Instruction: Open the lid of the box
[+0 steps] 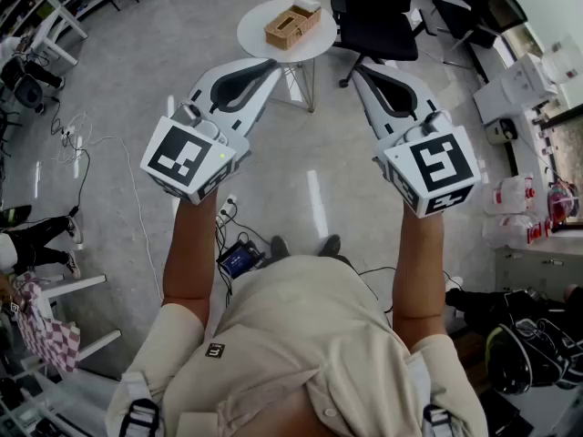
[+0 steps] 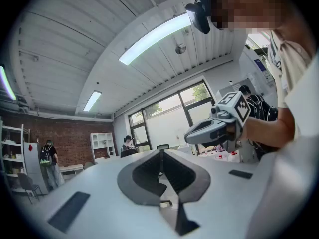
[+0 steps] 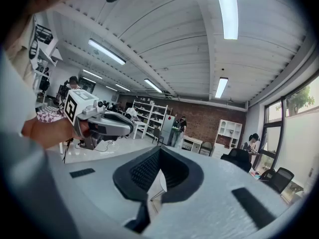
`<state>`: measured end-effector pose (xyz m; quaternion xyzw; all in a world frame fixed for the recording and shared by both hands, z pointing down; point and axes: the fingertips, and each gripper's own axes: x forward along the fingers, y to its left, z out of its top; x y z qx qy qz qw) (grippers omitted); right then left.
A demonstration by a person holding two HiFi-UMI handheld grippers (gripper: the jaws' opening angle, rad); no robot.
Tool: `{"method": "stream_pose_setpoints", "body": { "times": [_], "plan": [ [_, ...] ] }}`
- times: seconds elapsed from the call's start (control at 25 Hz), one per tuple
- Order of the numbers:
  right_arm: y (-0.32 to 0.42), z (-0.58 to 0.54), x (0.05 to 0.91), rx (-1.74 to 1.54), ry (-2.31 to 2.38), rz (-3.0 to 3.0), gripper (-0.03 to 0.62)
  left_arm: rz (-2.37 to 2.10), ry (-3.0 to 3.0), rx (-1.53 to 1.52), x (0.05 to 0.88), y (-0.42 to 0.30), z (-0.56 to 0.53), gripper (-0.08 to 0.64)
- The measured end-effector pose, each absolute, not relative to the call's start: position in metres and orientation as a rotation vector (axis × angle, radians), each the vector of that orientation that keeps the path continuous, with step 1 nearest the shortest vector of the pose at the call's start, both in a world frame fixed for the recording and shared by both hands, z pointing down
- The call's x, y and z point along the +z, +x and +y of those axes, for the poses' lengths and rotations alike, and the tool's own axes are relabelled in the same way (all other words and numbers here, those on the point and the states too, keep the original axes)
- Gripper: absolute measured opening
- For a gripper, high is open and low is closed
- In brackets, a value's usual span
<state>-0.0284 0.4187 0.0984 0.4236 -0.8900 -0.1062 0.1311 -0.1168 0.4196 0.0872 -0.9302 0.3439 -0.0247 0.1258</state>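
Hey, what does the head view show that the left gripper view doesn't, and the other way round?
Only the head view: the tan woven rectangular box on the round white table, with a black office chair beside it.
Only the left gripper view: the long ceiling strip light, the red brick wall and the large windows.
Both: the left gripper, jaws together with nothing between them, and the right gripper with its marker cube.
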Motion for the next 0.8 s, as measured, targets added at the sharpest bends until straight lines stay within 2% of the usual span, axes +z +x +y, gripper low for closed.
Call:
{"method": "stream_pose_setpoints", "body": {
  "times": [0.8],
  "plan": [
    [0.052, 0.383, 0.098, -0.305, 1.163, -2.679, -0.008, 1.089, -2.696, -0.146, 0.098, -0.027, 0.387, 0.020]
  ]
}}
